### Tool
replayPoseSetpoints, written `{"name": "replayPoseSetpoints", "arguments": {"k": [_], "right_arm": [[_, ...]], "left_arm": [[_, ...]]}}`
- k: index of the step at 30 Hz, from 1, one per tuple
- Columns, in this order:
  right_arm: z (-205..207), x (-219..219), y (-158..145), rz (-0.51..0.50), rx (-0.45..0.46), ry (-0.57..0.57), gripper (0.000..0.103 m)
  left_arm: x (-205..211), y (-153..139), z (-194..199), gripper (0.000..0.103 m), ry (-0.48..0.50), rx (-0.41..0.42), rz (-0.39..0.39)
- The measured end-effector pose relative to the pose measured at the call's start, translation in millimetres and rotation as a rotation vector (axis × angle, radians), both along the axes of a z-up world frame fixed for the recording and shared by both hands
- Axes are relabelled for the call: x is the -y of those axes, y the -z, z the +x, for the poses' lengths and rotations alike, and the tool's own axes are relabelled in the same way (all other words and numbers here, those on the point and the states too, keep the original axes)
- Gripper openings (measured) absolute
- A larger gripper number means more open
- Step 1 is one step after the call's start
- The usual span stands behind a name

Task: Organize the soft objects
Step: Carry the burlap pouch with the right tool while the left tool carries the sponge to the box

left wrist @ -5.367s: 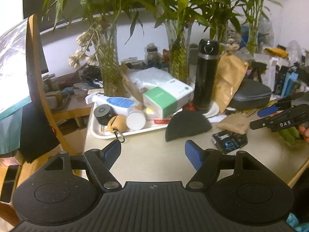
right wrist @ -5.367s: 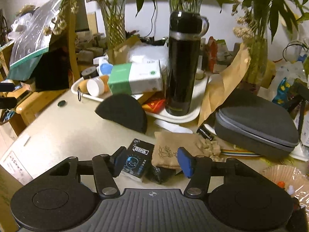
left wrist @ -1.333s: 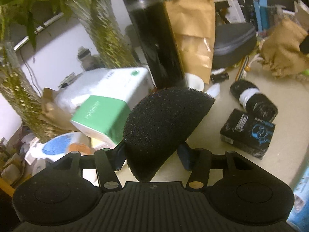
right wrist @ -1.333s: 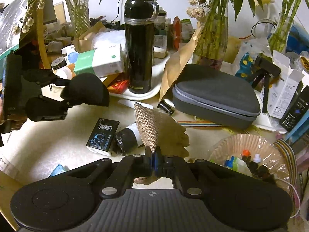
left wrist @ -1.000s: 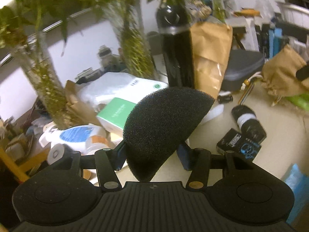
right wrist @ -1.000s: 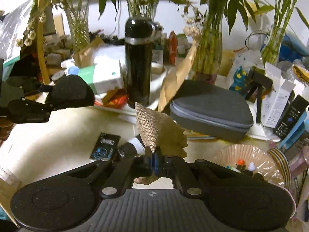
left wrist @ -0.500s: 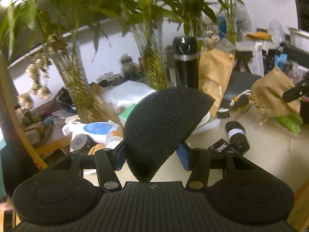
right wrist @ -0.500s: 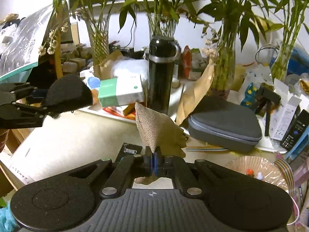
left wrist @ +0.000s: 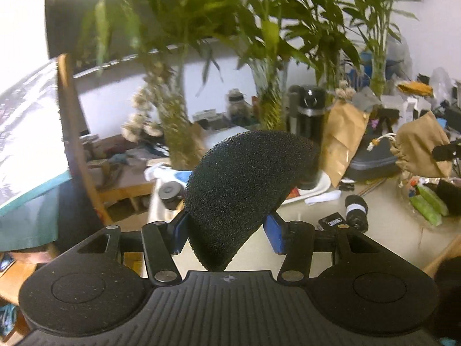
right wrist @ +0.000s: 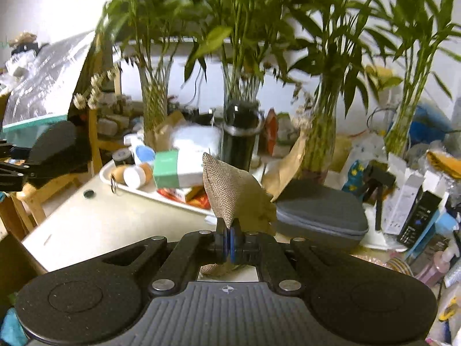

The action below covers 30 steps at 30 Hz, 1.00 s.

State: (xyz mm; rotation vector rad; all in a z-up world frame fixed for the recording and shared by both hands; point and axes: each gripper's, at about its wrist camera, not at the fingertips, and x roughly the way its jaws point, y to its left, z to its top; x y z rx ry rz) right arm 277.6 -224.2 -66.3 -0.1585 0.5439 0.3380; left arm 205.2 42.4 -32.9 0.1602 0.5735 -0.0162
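Left tool (left wrist: 227, 227) gripping foam pad (left wrist: 245, 187), raised

**A crowded table against a white wall**

Ahead of the tongs a pale beige table (right wrist: 95, 225) runs back to a white wall (right wrist: 57, 14), brightly lit and washed out at the upper left. Glass vases of green bamboo (right wrist: 322, 132) line the table's far edge, their leaves spreading overhead. A white tray (right wrist: 106, 177) sits on the table ahead and left. Further left stands a wooden chair (left wrist: 72, 132), a cloth with a teal edge (left wrist: 28, 193) beside it. A dark panel (left wrist: 69, 20) hangs high on the wall.
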Motion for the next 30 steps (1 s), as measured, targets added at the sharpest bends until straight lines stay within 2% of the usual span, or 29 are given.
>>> {"name": "replayPoseSetpoints", "arguments": {"k": [3, 7, 14, 20, 26, 30], "right_arm": [[-23, -4, -18, -0.031, 0.048, -0.034, 0.004], [-52, -5, -44, -0.024, 0.095, -0.085, 0.004], [-96, -11, -75, -0.041, 0.151, -0.176, 0.004], [-128, -21, -86, -0.062, 0.185, -0.240, 0.004], [-151, -25, -88, -0.059, 0.188, -0.284, 0.004], [-162, -32, -84, -0.066, 0.184, -0.315, 0.004]], "left_arm": [[-2, -19, -20, 0.053, -0.006, 0.003, -0.001], [-5, -37, -43, 0.053, 0.002, -0.018, -0.050], [2, -50, -73, 0.053, 0.032, -0.060, -0.093], [10, -45, -95, 0.053, 0.101, -0.111, -0.131], [20, -29, -107, 0.053, 0.141, -0.167, -0.138], [22, -13, -107, 0.055, 0.155, -0.217, -0.169]]}}
